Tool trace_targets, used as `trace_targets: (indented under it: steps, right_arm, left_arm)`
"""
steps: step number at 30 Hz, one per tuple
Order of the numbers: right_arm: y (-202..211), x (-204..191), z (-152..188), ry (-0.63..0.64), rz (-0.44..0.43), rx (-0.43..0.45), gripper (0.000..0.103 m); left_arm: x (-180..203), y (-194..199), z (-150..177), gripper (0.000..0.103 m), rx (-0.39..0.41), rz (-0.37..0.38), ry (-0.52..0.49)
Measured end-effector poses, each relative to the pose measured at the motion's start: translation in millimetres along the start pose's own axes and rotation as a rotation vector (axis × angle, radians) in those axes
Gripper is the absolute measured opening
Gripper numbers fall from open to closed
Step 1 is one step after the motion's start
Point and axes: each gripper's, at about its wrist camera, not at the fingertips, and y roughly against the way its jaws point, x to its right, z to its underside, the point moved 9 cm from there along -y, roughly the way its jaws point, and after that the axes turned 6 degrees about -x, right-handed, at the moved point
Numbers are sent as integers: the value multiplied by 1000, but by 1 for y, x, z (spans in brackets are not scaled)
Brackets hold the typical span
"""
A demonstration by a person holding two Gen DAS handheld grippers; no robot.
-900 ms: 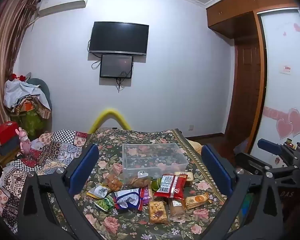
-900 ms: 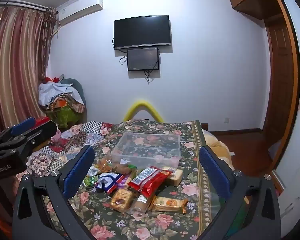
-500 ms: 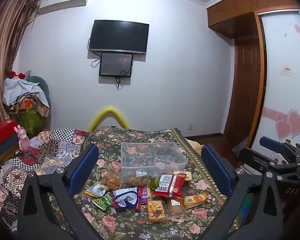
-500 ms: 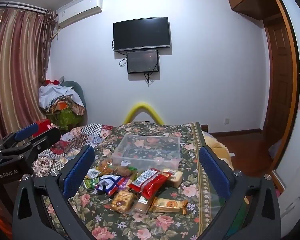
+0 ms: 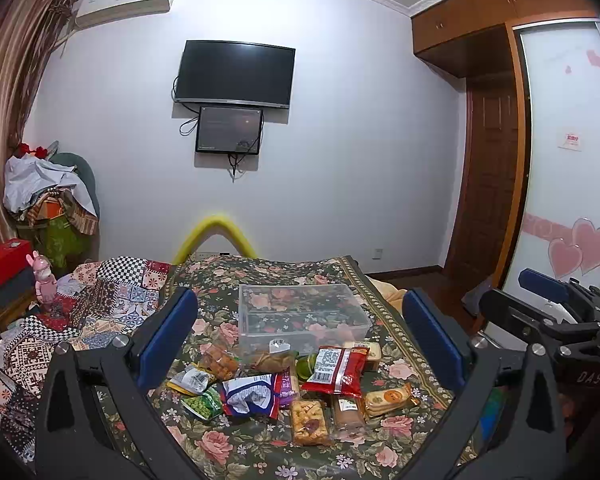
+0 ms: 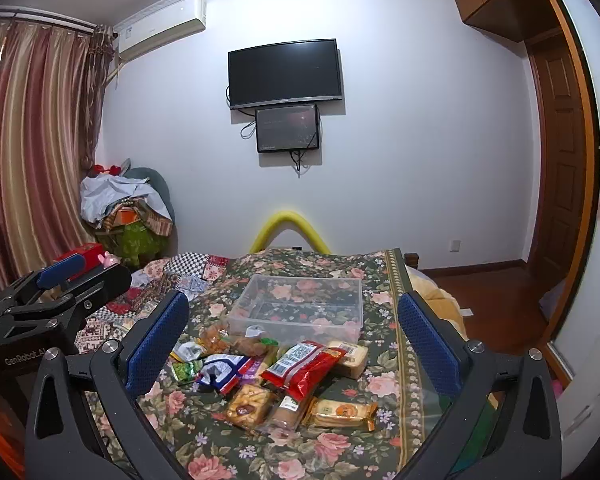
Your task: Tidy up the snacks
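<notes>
Snack packets (image 5: 284, 384) lie heaped on the floral-quilted bed (image 5: 236, 448) before an empty clear plastic box (image 5: 300, 316); both grippers, left (image 5: 300, 340) and right (image 6: 292, 336), hover with jaws wide apart, holding nothing.

The print on the red packet (image 5: 335, 370) is too small to read; the green round thing (image 5: 306, 364) behind it is mostly hidden; the left gripper (image 6: 56, 296) is cut off at the left frame edge; the curtain (image 5: 4, 92) likewise.

One clear bin (image 5: 304, 312), two wall screens (image 5: 234, 74).
</notes>
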Motion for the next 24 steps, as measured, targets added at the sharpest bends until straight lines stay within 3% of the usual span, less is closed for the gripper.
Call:
trace_targets:
  steps: [24]
  right_arm:
    - [1, 1, 1, -10, -6, 3, 103]
  left_arm:
    - [3, 2, -4, 103, -1, 3, 3]
